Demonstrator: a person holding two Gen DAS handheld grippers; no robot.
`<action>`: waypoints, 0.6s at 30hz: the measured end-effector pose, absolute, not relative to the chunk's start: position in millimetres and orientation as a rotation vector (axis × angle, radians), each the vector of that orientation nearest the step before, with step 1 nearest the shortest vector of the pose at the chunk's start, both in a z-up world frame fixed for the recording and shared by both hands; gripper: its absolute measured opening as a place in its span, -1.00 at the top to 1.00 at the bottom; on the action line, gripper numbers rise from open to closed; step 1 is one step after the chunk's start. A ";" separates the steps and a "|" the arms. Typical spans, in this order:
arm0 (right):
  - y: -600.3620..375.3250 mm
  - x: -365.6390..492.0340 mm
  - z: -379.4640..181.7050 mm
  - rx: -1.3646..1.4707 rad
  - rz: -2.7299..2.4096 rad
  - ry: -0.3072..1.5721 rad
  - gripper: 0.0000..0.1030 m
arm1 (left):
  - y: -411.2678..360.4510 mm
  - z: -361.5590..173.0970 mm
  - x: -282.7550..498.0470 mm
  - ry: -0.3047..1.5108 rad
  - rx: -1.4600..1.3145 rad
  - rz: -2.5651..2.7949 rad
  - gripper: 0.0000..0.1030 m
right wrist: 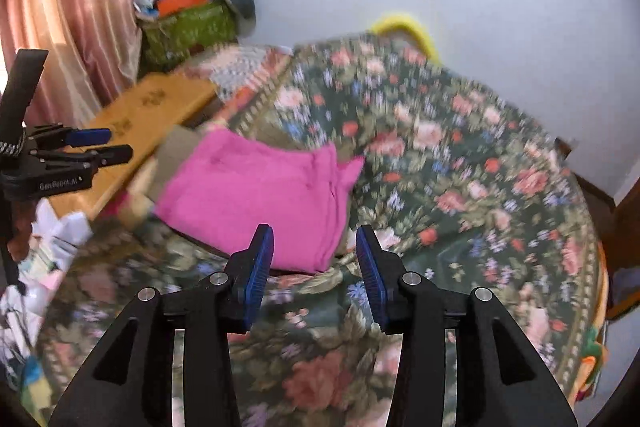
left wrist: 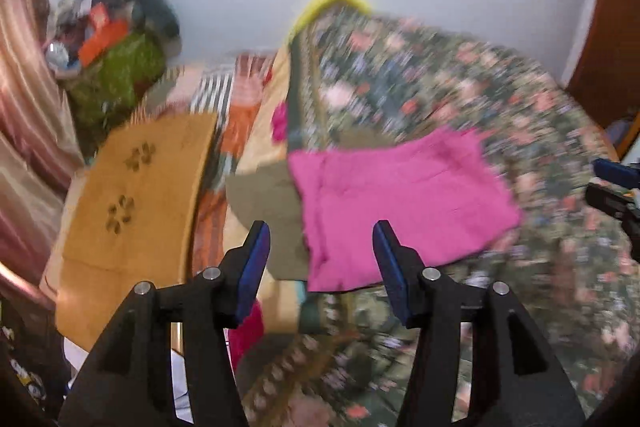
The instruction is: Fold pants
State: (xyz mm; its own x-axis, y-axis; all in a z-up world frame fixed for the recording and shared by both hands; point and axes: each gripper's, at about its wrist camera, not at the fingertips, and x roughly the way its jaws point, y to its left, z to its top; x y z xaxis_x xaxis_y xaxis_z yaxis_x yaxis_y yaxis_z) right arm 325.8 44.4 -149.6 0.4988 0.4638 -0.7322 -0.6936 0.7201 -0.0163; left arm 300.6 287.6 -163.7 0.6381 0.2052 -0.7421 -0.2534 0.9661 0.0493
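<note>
The pink pants (left wrist: pixel 400 203) are laid folded on the flowery bed cover (right wrist: pixel 460 167), just ahead of the open, empty jaws of the left gripper (left wrist: pixel 320 259) and right gripper (right wrist: pixel 314 259), and the fold could be pulled apart if only one layer is pinched.

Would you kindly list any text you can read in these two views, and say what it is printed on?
"GenRobot.AI", roughly, white on the black body of the left gripper, seen from the right wrist; the letters are small and slightly blurred.
No other text is legible: the packages in the green bag are too blurred.
</note>
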 end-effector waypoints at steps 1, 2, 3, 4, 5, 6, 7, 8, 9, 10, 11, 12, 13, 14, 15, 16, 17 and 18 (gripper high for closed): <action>39.5 316.9 -135.7 -0.310 0.724 0.751 0.24 | 279.9 -150.6 292.7 0.812 -0.066 0.249 -0.04; 33.4 307.0 -120.7 -0.284 0.731 0.724 0.23 | 271.5 -135.1 282.0 0.780 -0.075 0.230 -0.04; 28.6 299.3 -109.4 -0.263 0.737 0.701 0.23 | 261.0 -117.5 267.4 0.744 -0.083 0.208 -0.04; 20.6 286.4 -92.2 -0.232 0.747 0.665 0.22 | 251.0 -102.7 255.0 0.713 -0.079 0.192 -0.04; 14.4 275.9 -79.1 -0.210 0.753 0.635 0.21 | 242.6 -91.0 246.0 0.689 -0.069 0.184 -0.04; 10.1 266.9 -70.4 -0.196 0.756 0.612 0.19 | 232.5 -78.3 233.4 0.658 -0.054 0.178 -0.04; 3.7 254.2 -57.3 -0.178 0.760 0.578 0.16 | 221.7 -64.3 218.5 0.621 -0.038 0.172 -0.04; -1.6 242.7 -46.9 -0.162 0.767 0.549 0.16 | 211.0 -50.0 202.5 0.580 -0.027 0.167 -0.04; -7.1 231.4 -37.3 -0.145 0.775 0.522 0.16 | 201.8 -37.1 187.8 0.540 -0.024 0.163 -0.04; -14.7 216.4 -24.8 -0.122 0.787 0.486 0.16 | 195.2 -27.5 175.7 0.510 -0.026 0.159 -0.04; -19.2 207.1 -18.1 -0.109 0.793 0.464 0.16 | 188.2 -16.5 161.1 0.477 -0.033 0.151 -0.04; -24.2 195.6 -10.4 -0.094 0.800 0.437 0.16 | 181.1 -5.4 144.6 0.437 -0.043 0.143 -0.04; -29.1 183.0 -2.5 -0.081 0.806 0.408 0.16 | 175.5 3.5 130.3 0.402 -0.049 0.140 -0.04; -33.9 169.3 5.0 -0.071 0.808 0.378 0.16 | 171.9 8.5 119.2 0.380 -0.049 0.137 -0.04; -37.4 158.5 10.0 -0.067 0.809 0.350 0.16 | 164.9 16.0 104.3 0.348 -0.044 0.138 -0.04; -41.7 142.0 16.6 -0.070 0.807 0.308 0.16 | 160.4 20.2 94.8 0.325 -0.037 0.145 -0.04; -44.5 133.4 19.3 -0.073 0.799 0.283 0.16 | 154.8 25.2 82.0 0.293 -0.031 0.158 -0.04; -47.6 122.0 22.6 -0.075 0.790 0.256 0.16 | 151.3 28.9 72.2 0.269 -0.030 0.168 -0.04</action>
State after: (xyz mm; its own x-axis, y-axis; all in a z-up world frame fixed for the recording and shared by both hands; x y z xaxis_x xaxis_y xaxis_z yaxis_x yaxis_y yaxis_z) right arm 122.0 -47.6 22.6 0.6745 0.6927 -0.2555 -0.7109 0.7027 0.0284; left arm 72.2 151.3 28.9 0.9500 0.1616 -0.2673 -0.1695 0.9855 -0.0068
